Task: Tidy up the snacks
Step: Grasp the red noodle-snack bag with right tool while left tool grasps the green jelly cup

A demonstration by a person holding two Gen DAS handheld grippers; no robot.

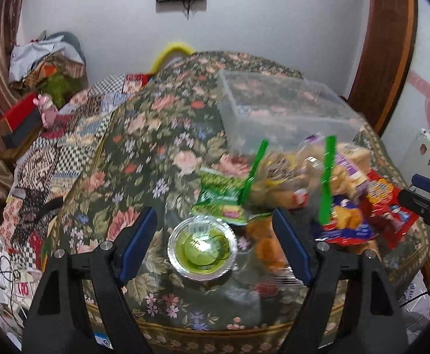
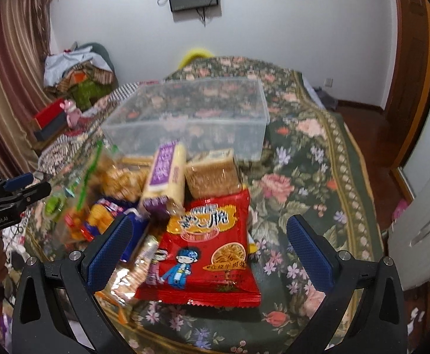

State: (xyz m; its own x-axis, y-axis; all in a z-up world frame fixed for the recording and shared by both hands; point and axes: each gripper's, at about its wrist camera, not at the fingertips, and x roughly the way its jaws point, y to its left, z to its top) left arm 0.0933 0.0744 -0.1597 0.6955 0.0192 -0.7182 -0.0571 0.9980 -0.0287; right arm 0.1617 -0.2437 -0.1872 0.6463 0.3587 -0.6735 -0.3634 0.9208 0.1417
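Both grippers stood wide open, holding nothing. The left gripper (image 1: 215, 236) hung above a green jelly cup (image 1: 202, 247); the right gripper (image 2: 209, 244) framed a red snack packet (image 2: 206, 247), the clear box (image 2: 191, 115) beyond on the floral tablecloth (image 2: 303, 159).

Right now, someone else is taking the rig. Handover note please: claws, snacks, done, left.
Left claw: open, empty, hovering over the green jelly cup.
Right claw: open, empty, framing the red noodle snack packet.
Snacks: all in a loose pile on the floral tablecloth, including a green packet, a purple-and-white biscuit pack and a clear bag with green zip strips.
Clear plastic bin: behind the pile, nothing inside that I can see.
Done: nothing binned.
Left: move every snack into the bin.
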